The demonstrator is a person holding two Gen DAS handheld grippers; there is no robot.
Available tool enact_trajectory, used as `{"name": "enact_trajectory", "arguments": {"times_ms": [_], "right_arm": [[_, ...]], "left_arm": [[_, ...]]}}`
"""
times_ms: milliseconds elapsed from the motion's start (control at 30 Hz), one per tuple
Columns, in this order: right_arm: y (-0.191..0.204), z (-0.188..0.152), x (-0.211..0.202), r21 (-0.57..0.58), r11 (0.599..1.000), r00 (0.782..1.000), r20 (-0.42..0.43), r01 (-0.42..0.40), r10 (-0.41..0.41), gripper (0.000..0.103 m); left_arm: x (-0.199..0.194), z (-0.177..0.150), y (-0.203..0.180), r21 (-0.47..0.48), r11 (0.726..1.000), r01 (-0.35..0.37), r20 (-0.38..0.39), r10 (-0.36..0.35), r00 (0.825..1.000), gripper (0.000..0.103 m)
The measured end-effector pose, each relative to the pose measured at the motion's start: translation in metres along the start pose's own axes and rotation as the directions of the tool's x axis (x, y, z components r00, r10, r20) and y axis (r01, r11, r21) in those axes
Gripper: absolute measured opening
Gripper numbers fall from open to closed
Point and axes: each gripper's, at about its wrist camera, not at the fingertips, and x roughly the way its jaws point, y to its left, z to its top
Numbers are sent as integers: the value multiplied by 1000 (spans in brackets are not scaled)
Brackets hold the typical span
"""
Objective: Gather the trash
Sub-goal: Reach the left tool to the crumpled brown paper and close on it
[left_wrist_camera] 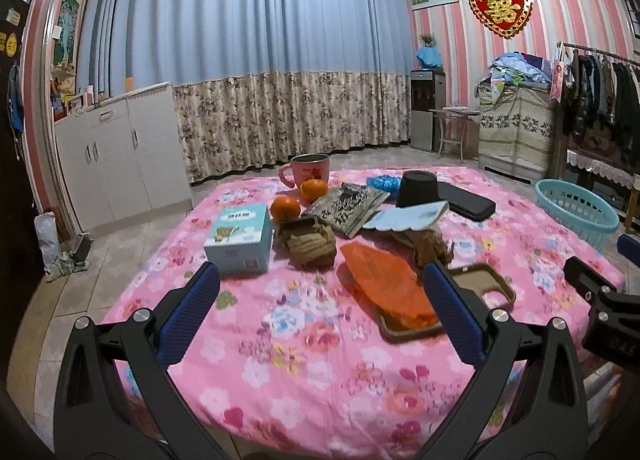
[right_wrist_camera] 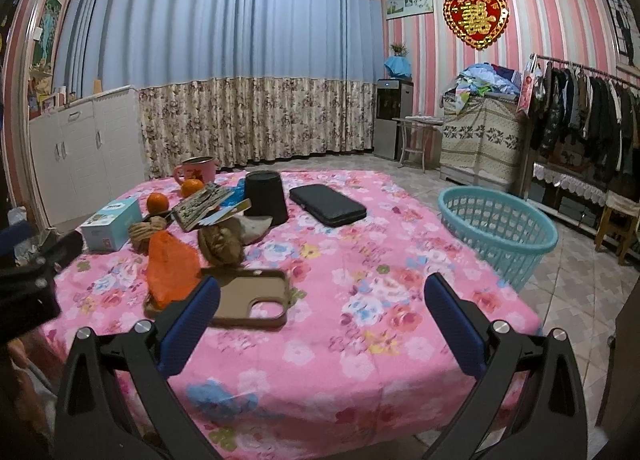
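Note:
On the pink floral table lie pieces of trash: an orange plastic wrapper [left_wrist_camera: 384, 284] [right_wrist_camera: 170, 270], a crumpled brown paper ball [left_wrist_camera: 310, 244] [right_wrist_camera: 144, 234], a second crumpled brown wad [left_wrist_camera: 430, 244] [right_wrist_camera: 222, 246] and a blue crumpled bag [left_wrist_camera: 383, 182]. A teal plastic basket [right_wrist_camera: 498, 236] [left_wrist_camera: 576, 213] stands off the table's right side. My left gripper [left_wrist_camera: 320, 312] is open and empty, above the table in front of the wrapper. My right gripper [right_wrist_camera: 320, 320] is open and empty, above the table right of a brown phone case [right_wrist_camera: 248, 298] [left_wrist_camera: 480, 286].
Also on the table: a light blue box [left_wrist_camera: 240, 240], two oranges [left_wrist_camera: 285, 207], a pink mug [left_wrist_camera: 308, 171], a book [left_wrist_camera: 348, 203], a notebook [left_wrist_camera: 412, 215], an upturned black cup [right_wrist_camera: 266, 195], a black case [right_wrist_camera: 328, 203]. White cabinet left, clothes rack right.

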Motion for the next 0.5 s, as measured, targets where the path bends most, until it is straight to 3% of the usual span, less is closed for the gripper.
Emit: {"name": "enact_trajectory", "arguments": {"times_ms": [167,500], "right_arm": [[-3,26,28,-46,999,1000,-11,-13,13,99],[5,67,86,-49,996,996,-55,-69,66,100]], "left_arm": [[26,24,-1,43,999,23,-50,-21,999,98],[101,54,13,-20,996,85,-136,-87,987,98]]}}
